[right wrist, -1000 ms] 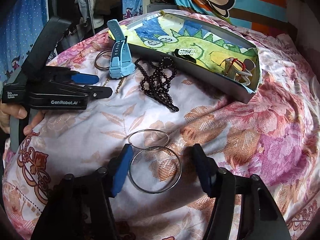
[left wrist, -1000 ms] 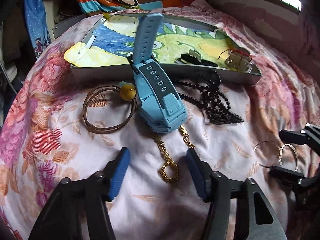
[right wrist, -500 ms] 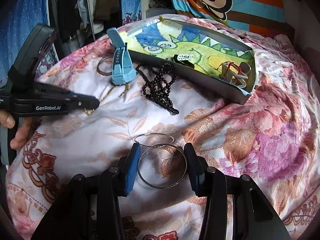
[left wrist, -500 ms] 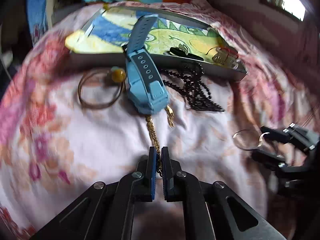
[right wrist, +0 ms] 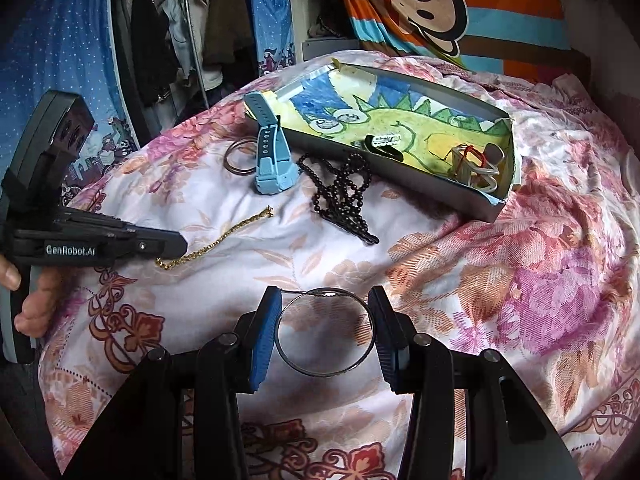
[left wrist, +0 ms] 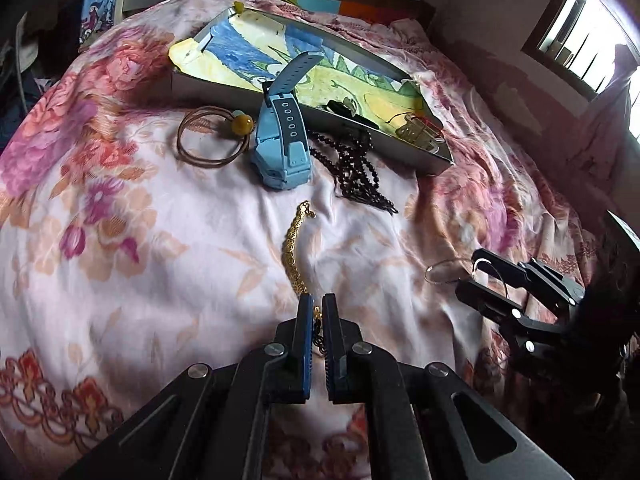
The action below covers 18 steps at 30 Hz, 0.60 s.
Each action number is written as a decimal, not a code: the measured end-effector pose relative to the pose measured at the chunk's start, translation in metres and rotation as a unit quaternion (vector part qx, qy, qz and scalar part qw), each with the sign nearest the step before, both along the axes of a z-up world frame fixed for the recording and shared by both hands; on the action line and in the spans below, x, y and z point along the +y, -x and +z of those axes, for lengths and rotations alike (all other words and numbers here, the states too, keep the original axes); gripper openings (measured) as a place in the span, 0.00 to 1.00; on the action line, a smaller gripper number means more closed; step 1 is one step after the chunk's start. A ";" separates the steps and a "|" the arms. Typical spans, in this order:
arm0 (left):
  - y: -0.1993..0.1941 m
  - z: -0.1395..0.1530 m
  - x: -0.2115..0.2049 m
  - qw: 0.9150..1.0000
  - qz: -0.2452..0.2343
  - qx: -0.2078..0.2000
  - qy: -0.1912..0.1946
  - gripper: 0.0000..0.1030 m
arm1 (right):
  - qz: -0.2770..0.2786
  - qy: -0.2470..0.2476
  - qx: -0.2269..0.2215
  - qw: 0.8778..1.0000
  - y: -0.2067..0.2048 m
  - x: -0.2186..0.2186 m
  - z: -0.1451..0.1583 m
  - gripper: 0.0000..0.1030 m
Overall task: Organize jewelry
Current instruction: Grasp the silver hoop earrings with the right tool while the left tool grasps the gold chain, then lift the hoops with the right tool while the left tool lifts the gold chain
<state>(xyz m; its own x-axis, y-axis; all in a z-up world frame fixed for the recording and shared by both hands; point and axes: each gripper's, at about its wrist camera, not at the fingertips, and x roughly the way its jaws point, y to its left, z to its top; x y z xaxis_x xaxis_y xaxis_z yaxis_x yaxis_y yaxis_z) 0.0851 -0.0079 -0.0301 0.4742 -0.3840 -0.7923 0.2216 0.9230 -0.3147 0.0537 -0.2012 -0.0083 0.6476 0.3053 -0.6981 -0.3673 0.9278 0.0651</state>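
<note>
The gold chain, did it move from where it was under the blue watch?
Yes. The gold chain got dragged away from the blue watch, toward the camera. Its far end now lies clear of the watch, pinched in the left gripper.

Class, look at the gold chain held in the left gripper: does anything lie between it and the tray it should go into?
Yes. The gold chain, pinched in the left gripper, has the blue watch and black bead necklace lying between it and the tray, against the tray's near wall.
</note>
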 end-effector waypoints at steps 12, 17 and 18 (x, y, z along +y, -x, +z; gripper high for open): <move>-0.012 -0.014 0.000 1.000 -0.020 0.010 -0.010 0.15 | -0.004 -0.007 0.012 1.000 -0.003 -0.004 -0.005 0.39; -0.026 -0.018 0.004 0.999 -0.026 0.033 0.031 0.25 | -0.007 -0.010 0.019 1.000 -0.005 -0.004 -0.007 0.39; -0.029 -0.019 0.005 0.998 -0.025 0.038 0.041 0.30 | -0.007 -0.011 0.020 1.000 -0.005 -0.005 -0.008 0.39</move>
